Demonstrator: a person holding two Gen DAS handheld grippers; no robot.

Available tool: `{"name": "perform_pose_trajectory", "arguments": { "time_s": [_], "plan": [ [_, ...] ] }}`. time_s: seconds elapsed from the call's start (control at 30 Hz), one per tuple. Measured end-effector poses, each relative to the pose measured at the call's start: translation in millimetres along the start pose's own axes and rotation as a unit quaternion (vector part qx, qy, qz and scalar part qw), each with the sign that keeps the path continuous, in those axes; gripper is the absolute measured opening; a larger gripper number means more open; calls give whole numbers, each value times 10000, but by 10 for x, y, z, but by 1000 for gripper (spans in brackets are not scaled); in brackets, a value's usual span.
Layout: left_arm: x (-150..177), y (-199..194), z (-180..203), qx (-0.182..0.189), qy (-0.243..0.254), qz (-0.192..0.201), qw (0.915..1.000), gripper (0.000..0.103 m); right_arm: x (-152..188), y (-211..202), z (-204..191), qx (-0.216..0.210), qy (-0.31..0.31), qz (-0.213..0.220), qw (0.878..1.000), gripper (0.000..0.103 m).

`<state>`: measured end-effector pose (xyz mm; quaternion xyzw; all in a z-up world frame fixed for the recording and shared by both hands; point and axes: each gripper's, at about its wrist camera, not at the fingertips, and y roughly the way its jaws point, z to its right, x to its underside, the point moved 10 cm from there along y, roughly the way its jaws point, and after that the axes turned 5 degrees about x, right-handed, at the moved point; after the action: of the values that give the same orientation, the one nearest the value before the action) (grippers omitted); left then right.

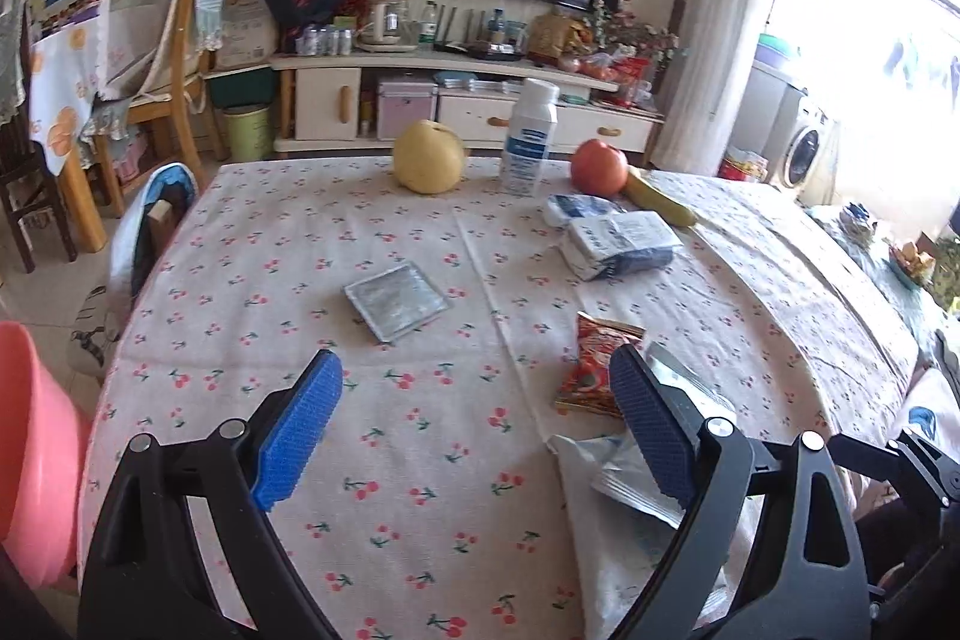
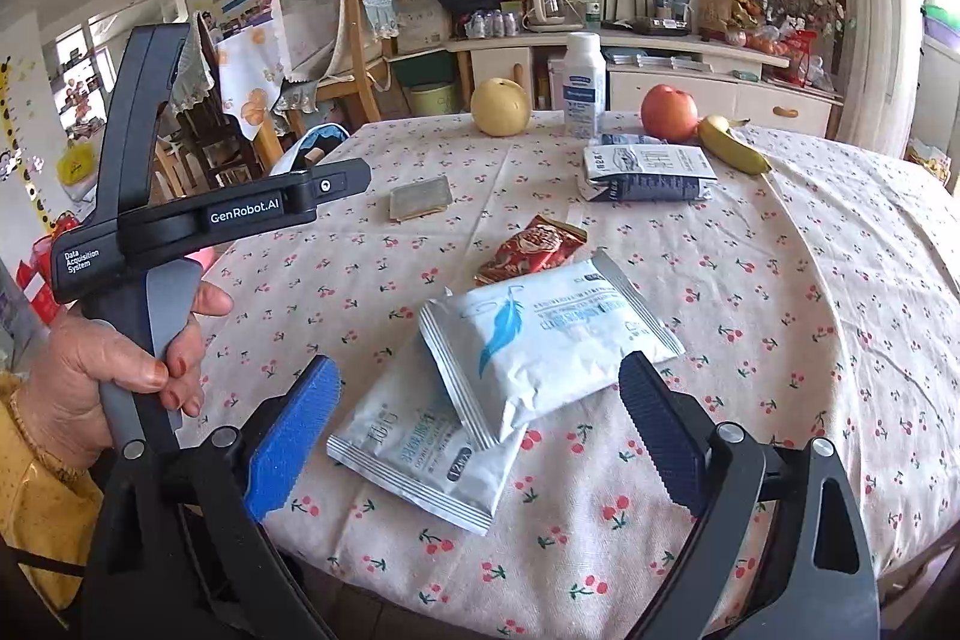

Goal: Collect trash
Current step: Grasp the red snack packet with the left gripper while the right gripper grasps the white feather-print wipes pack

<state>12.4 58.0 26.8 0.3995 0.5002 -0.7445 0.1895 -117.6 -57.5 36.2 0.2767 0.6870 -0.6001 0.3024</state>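
In the left wrist view my left gripper [image 1: 474, 430] is open over the cherry-print tablecloth [image 1: 420, 520], with nothing between its blue pads. Ahead of it lie a silver foil packet [image 1: 396, 301] and a red snack wrapper [image 1: 594, 364]. White packets [image 1: 624, 472] sit partly hidden behind its right finger. In the right wrist view my right gripper [image 2: 480, 430] is open, hovering over a white feather-print packet [image 2: 552, 334] that overlaps a second white packet [image 2: 420, 454]; the pads do not press on them. Further back are the red wrapper [image 2: 531, 247], the foil packet [image 2: 420, 197] and a white-and-navy packet [image 2: 648, 172].
At the far side of the table stand a pear [image 1: 429, 156], a white bottle [image 1: 531, 136], an apple [image 1: 599, 166] and a banana [image 1: 660, 199]. A pink bin [image 1: 30, 436] sits off the table's left edge. A hand [image 2: 120, 358] holds the left gripper's body. Chairs and a TV cabinet lie beyond.
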Motion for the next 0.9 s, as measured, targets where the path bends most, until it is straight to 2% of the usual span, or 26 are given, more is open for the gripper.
{"name": "perform_pose_trajectory", "arguments": {
  "time_s": [0.17, 0.27, 0.47, 0.53, 0.63, 0.77, 0.87, 0.9],
  "plan": [
    [81, 264, 405, 361, 461, -325, 9978, 88, 59, 75, 178, -20, 280, -149, 9995, 93],
    [95, 453, 557, 444, 618, -499, 9959, 79, 103, 143, 247, -110, 425, -286, 9986, 93],
    [103, 792, 724, 470, 865, -799, 9919, 74, 169, 261, 308, -349, 647, -502, 9960, 93],
    [125, 911, 732, 441, 868, -930, 9909, 69, 182, 302, 306, -491, 756, -586, 9942, 93],
    [159, 1078, 714, 432, 761, -1138, 9896, 65, 210, 363, 300, -642, 864, -730, 9915, 81],
    [218, 1262, 689, 579, 371, -1389, 9879, 54, 232, 436, 309, -770, 1018, -865, 9880, 76],
    [256, 1350, 647, 465, 328, -1500, 9870, 52, 216, 465, 303, -842, 1037, -871, 9872, 72],
    [268, 1378, 634, 461, 269, -1556, 9864, 47, 214, 476, 300, -871, 1046, -887, 9867, 71]
  ]
}}
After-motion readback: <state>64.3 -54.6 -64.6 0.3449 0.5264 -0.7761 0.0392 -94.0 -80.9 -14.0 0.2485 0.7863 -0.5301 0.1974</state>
